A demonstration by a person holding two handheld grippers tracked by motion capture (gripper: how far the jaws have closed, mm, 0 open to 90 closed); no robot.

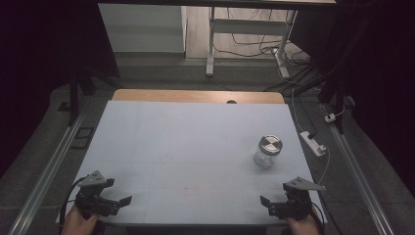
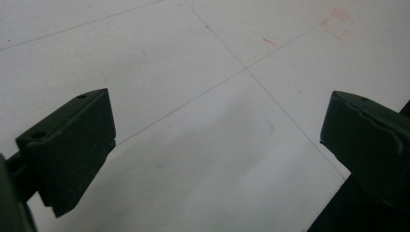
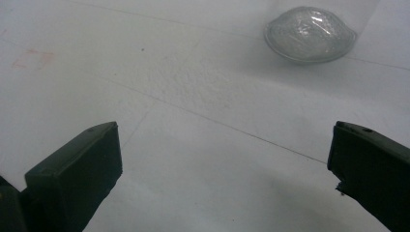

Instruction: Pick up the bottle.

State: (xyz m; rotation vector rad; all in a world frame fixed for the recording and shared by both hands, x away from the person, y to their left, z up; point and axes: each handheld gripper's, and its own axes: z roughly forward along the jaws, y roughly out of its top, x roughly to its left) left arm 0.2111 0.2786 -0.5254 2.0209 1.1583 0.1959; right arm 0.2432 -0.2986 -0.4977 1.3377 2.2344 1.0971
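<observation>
My right gripper (image 3: 225, 159) stands wide apart, holding nothing, with the jar (image 3: 310, 34) ahead of it; my left gripper (image 2: 217, 140) gapes equally empty.

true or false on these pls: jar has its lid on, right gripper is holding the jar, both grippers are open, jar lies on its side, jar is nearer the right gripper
1. The jar has its lid on: true.
2. The right gripper is holding the jar: false, it rests apart from the jar near the table edge, with nothing between its jaws.
3. Both grippers are open: true, the left gripper too.
4. The jar lies on its side: false, it stands upright.
5. The jar is nearer the right gripper: true.
</observation>
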